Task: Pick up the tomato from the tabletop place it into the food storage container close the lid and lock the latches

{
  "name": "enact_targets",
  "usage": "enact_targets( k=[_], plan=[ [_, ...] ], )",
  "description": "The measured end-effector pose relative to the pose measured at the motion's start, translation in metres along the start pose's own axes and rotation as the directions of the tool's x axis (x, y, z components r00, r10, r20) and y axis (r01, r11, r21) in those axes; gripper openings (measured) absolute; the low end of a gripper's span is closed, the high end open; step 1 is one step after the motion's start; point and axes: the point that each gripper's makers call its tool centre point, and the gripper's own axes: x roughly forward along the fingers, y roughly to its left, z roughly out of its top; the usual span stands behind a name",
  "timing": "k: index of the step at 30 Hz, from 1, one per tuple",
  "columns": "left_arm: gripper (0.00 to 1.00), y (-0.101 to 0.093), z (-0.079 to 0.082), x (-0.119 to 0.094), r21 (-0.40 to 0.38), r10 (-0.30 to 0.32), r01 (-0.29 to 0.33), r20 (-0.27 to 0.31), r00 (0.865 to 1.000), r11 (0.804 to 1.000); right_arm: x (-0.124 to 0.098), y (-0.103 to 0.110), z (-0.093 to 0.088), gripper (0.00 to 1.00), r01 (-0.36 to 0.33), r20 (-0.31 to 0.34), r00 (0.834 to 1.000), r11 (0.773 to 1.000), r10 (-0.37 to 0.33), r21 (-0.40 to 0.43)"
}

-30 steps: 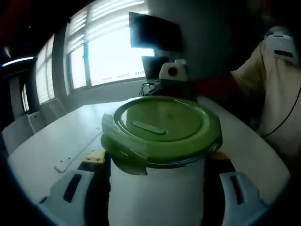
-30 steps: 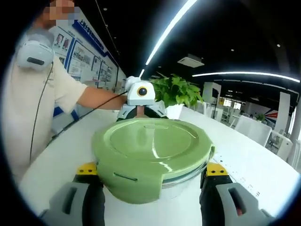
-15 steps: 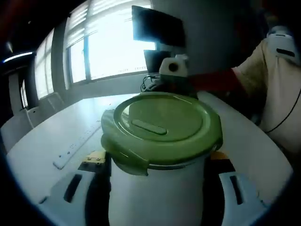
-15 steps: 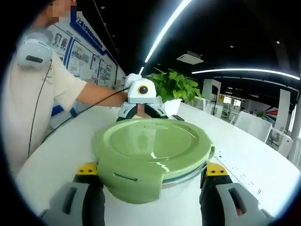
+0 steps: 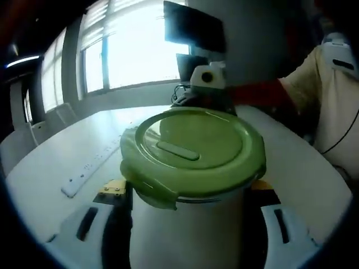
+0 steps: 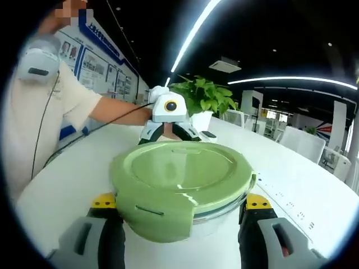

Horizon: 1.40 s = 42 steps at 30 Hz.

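A potted plant (image 6: 205,101) stands on the white table (image 6: 291,185), with a power strip (image 5: 84,176) lying nearby

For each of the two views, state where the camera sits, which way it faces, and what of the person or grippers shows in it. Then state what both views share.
Left gripper view: rides the left gripper, facing the green lid of the container, windows behind; right gripper, sleeve and torso beyond.
Right gripper view: rides the right gripper, facing the lid from the opposite side, potted plant behind; left gripper, arm and torso beyond.
Shared: container, white table, person, each other's gripper.
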Motion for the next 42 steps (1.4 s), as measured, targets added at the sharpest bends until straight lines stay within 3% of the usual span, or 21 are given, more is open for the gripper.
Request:
enact_targets(
  k=[10,21,42],
  plan=[
    [0.68,0.016,-0.013,0.005,-0.017,-0.002,0.001,-0.046,0.999,1.0,0.011,-0.012,-0.01,0.79,-0.004,-0.012,1.0,1.0,0.004,0.017],
    [0.69,0.018,-0.016,0.005,-0.015,-0.018,0.017,-0.07,0.997,1.0,0.011,-0.016,-0.021,0.79,-0.011,0.012,1.0,0.998,0.01,0.057],
    [0.72,0.02,-0.022,0.007,0.029,0.019,-0.016,-0.102,0.995,0.999,0.014,-0.013,-0.021,0.79,-0.01,0.03,1.0,0.995,0.007,0.096]
  ],
)
